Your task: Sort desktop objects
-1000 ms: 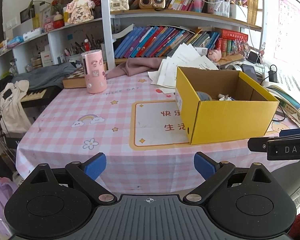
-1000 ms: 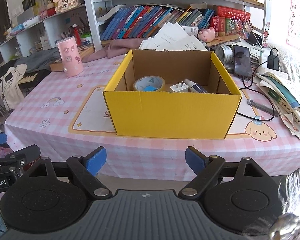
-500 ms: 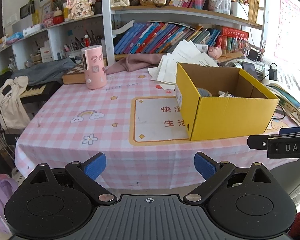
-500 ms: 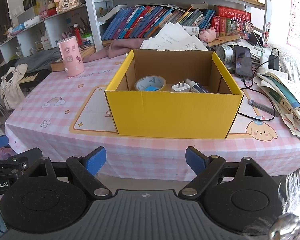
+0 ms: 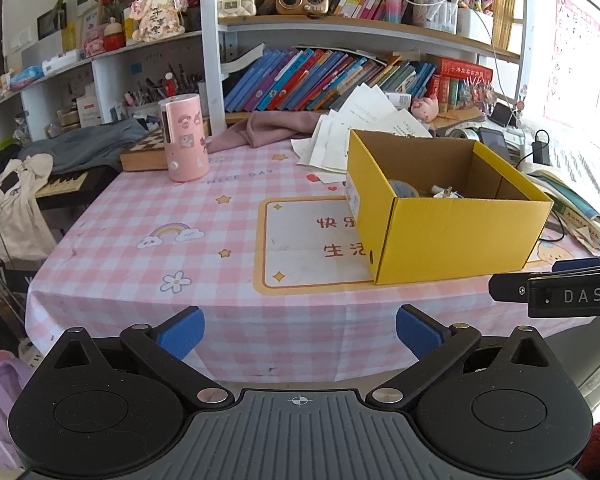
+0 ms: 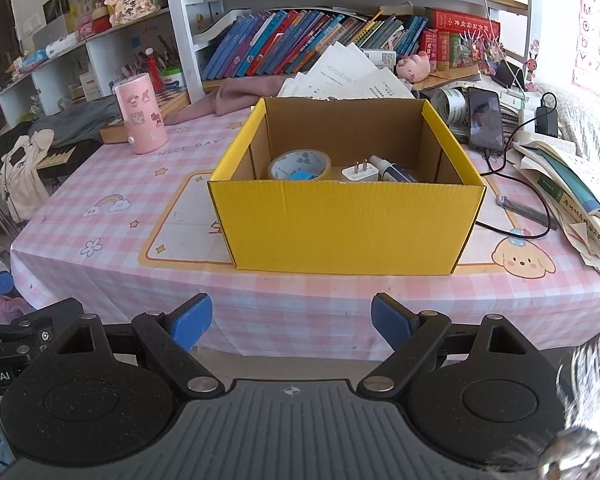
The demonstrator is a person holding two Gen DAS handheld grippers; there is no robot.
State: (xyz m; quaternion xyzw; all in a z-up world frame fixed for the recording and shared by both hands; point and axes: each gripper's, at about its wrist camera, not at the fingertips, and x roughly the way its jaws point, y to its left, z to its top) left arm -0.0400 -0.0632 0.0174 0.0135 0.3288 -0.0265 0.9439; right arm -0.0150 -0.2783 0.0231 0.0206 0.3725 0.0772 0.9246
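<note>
Off the near edge of the table (image 6: 340, 320), both grippers hang with nothing between their blue pads. The left gripper (image 5: 300, 330) has its fingers spread wide and its jaws are opening further, with only the hanging pink checked tablecloth (image 5: 140, 248) beyond them. The right gripper (image 6: 291, 322) holds its fingers well apart too, pointed at the front wall of the yellow cardboard box (image 6: 346, 228).

That box sits on the table just back from the near edge, right of the printed panel in the middle of the cloth and partly over it. Its flaps are folded down inside and the top is open. On its floor lie a roll of clear tape (image 6: 299, 164) towards the left wall, with something small and blue (image 6: 302, 176) against it, a white plug adapter (image 6: 359, 172) beside that, and a small white bottle with a dark label (image 6: 392, 172) lying on its side next to the adapter.

Towards the far left corner a pink cylinder with stickers (image 6: 140, 118) stands upright. Along the far edge lie a chessboard (image 5: 146, 152), a mauve cloth (image 6: 244, 96) and a fan of loose papers (image 6: 348, 72) just behind the box. By the right edge a phone (image 6: 485, 120) lies with a black cable (image 6: 536, 204) trailing towards the near side, next to a heap of books and papers (image 6: 572, 188). Behind the table rise bookshelves (image 6: 300, 44) packed with books.
</note>
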